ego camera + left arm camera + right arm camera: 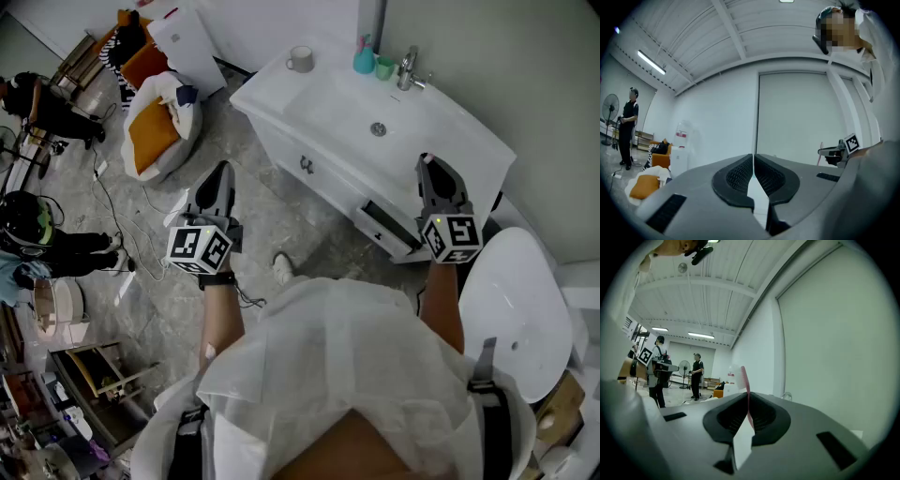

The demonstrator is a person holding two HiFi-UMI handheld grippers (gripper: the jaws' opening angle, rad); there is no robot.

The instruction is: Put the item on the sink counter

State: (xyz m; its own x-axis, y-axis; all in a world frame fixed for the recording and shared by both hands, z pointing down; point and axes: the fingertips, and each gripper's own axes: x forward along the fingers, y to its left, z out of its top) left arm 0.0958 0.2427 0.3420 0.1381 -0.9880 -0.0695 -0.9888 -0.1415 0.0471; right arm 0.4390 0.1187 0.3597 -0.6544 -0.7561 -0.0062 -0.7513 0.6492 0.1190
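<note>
My right gripper point(748, 401) is shut on a thin pink toothbrush point(744, 378) that stands up from between the jaws. In the head view this gripper point(429, 167) hovers over the front edge of the white sink counter point(309, 98), right of the basin drain point(378, 129); the toothbrush does not show there. My left gripper point(753, 159) is shut with nothing in it. In the head view it point(217, 180) hangs over the floor, left of the counter. From the left gripper view the right gripper point(836, 151) appears at the far right.
A faucet point(410, 70), teal cups point(365, 61) and a mug point(301, 59) stand on the counter. A drawer point(389, 225) below is pulled open. A white oval fixture point(516, 309) sits at right, a white and orange beanbag point(159, 122) at left. People stand at far left point(37, 103).
</note>
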